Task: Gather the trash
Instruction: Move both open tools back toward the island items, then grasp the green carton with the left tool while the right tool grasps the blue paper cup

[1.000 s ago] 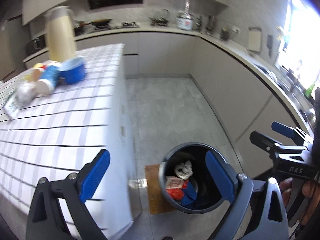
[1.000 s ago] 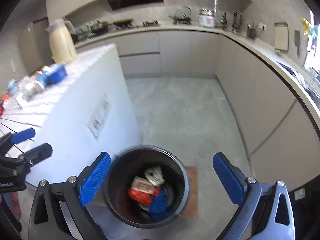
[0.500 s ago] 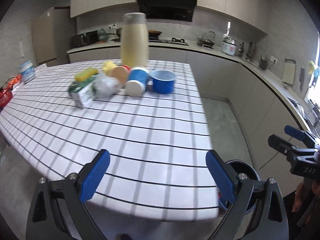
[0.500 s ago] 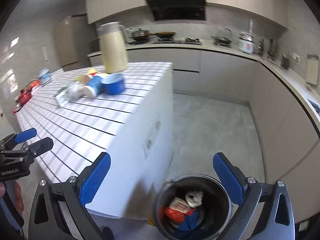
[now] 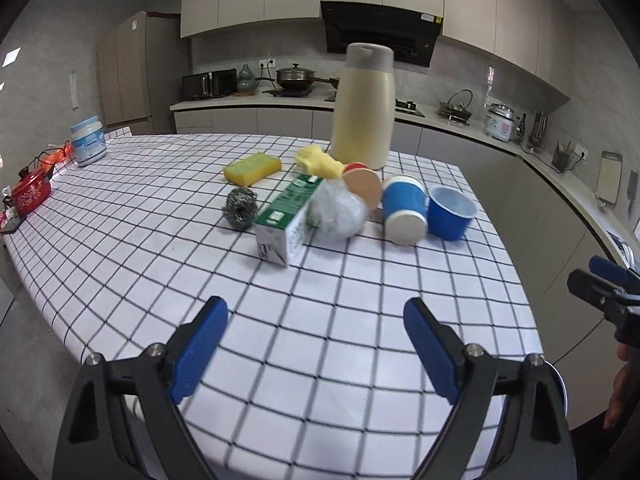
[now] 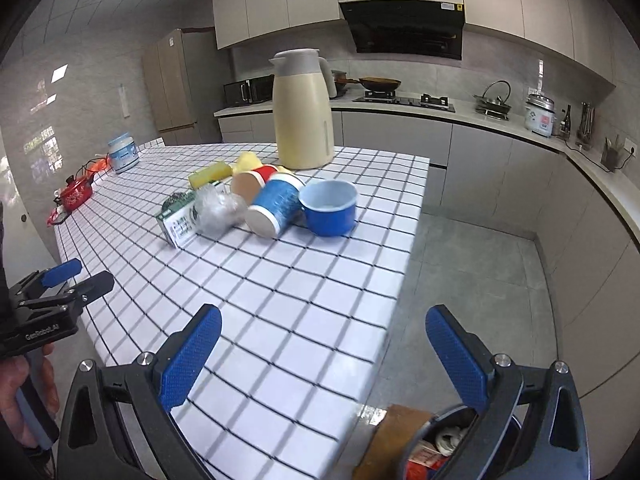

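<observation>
A pile of trash lies on the checked table [image 5: 320, 320]: a green and white carton [image 5: 286, 218] [image 6: 180, 216], a crumpled clear plastic ball [image 5: 336, 212] [image 6: 218, 210], a tipped blue paper cup [image 5: 403, 210] [image 6: 274, 204], a tipped red cup [image 5: 362, 184] [image 6: 252, 182], and a blue bowl [image 5: 452, 212] [image 6: 330, 208]. My left gripper [image 5: 316, 350] is open and empty above the table's near edge. My right gripper [image 6: 324, 354] is open and empty at the table's corner. The bin [image 6: 444, 446] with trash stands on the floor below it.
A cream thermos jug [image 5: 366, 106] [image 6: 304, 110] stands behind the pile. A yellow sponge [image 5: 252, 168], a yellow cloth [image 5: 318, 162] and a steel scourer [image 5: 240, 208] lie nearby. A white tub [image 5: 89, 140] and a red pot [image 5: 32, 192] are at the far left.
Both grippers have swung up from over the bin on the floor to face the table top and the pile. Both stayed open and empty.
</observation>
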The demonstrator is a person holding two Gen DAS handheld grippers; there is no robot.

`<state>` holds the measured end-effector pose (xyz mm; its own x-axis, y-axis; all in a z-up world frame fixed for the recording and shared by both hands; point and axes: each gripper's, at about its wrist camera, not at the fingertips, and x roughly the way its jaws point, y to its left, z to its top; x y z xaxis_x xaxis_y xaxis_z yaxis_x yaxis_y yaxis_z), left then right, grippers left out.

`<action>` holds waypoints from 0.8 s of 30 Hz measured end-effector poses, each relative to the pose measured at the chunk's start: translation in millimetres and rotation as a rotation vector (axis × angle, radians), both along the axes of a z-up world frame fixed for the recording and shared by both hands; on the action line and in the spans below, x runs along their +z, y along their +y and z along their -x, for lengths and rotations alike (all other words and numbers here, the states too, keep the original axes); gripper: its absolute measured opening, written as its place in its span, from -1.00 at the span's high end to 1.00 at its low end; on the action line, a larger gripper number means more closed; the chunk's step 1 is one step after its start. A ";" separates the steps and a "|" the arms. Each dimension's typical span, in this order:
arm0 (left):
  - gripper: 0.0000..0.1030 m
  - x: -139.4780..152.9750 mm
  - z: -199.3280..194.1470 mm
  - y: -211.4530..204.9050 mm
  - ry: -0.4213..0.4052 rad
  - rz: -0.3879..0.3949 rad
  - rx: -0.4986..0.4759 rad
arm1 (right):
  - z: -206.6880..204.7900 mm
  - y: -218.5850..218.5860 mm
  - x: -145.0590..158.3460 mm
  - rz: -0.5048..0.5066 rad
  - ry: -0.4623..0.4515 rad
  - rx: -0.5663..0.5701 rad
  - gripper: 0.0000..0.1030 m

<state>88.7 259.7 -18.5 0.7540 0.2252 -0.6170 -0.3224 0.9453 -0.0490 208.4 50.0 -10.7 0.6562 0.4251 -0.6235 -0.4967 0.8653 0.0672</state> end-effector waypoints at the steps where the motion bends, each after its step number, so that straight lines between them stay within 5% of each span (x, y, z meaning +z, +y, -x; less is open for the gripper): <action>1: -0.75 -1.3 -3.9 7.1 0.001 0.002 -0.005 | -5.0 7.5 0.7 0.000 0.002 -0.002 -0.96; 12: -0.65 -22.9 -72.6 75.5 0.039 0.035 -0.092 | -73.8 105.9 -23.5 0.005 0.077 -0.085 -0.67; 24: -0.60 -42.4 -110.3 92.9 0.083 0.063 -0.161 | -122.8 146.8 -54.5 -0.006 0.162 -0.156 -0.50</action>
<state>198.9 352.7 -61.0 0.7231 0.0645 -0.6877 -0.1726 0.9809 -0.0895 331.2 196.7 -65.2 0.6055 0.3305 -0.7240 -0.3393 0.9301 0.1407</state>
